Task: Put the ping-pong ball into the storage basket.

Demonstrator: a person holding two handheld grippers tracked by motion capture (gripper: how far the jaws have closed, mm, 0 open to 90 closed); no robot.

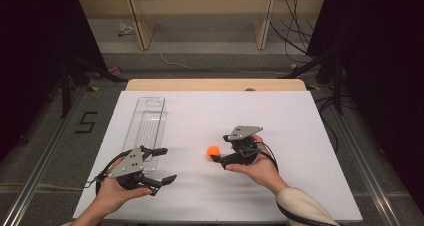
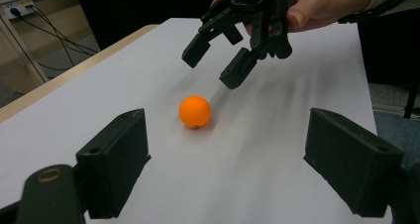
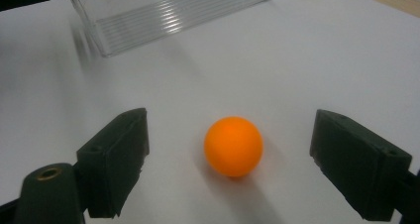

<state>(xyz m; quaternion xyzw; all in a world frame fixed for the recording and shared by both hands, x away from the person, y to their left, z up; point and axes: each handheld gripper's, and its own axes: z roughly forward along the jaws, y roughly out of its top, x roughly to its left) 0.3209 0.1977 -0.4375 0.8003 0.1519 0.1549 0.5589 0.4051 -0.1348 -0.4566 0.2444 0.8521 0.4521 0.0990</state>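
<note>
An orange ball (image 1: 213,151) lies on the white worktop (image 1: 280,121), a little to the right of its middle and toward the person's side. The right gripper (image 1: 218,149) is held in the right hand (image 1: 257,168) just beside the ball, and it points to the left, at the ball. In the right gripper view the ball (image 3: 233,145) sits between the two black fingers (image 3: 116,157) but it touches neither of them; the fingers stand wide, with free worktop on both sides of the ball. The left gripper (image 1: 164,164) is in the left hand (image 1: 117,188), near the front left part of the worktop, well apart from the ball, and its fingers are also spread wide and hold nothing. In the left gripper view the ball (image 2: 195,112) rests on the worktop farther ahead, and the right gripper (image 2: 218,60) hangs above and behind it. A clear plastic tray (image 1: 147,121) lies lengthwise on the left side of the worktop, just behind the left gripper.
</note>
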